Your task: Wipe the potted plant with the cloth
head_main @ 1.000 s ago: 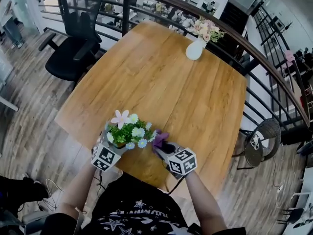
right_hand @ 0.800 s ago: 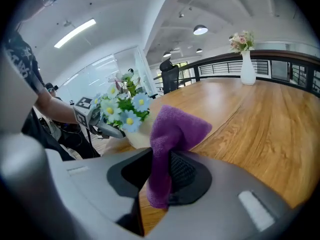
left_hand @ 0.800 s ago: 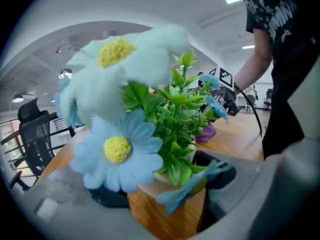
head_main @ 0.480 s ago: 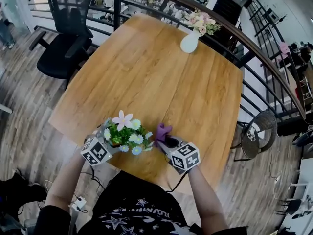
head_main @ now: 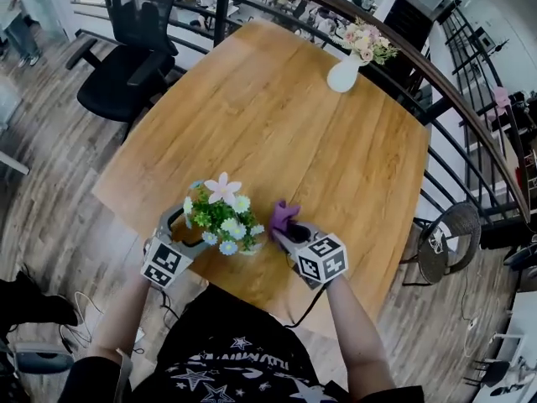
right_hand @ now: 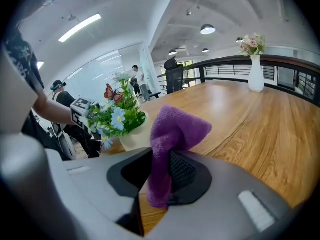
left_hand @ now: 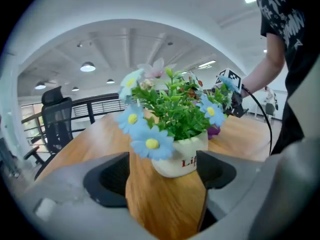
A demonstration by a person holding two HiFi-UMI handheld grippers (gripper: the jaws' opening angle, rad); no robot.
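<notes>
Standing near the front edge of the wooden surface (head_main: 319, 133), the potted plant (head_main: 221, 222) is a small white pot (left_hand: 183, 159), seemingly ceramic, filled with green sprigs and pale blue and pink blossoms that look artificial. Left tongs (left_hand: 163, 171): jaws spread wide, the pot just at their tips, with bare wood showing between the left pad and the pot wall; nothing is gripped. Right tongs (right_hand: 159, 170): jaws closed on a purple cloth (right_hand: 176, 126), whose free end stands up in a soft fold just beside the plant, on its right. Handling, as judged: the pot looks light and somewhat top-heavy, easily tipped or slid on the smooth wood, and its wall may be slippery. The hold belongs low on the pot wall, never on the foliage. Petals and leaves seem thin and springy, so the limp, yielding cloth suits light strokes over them.
</notes>
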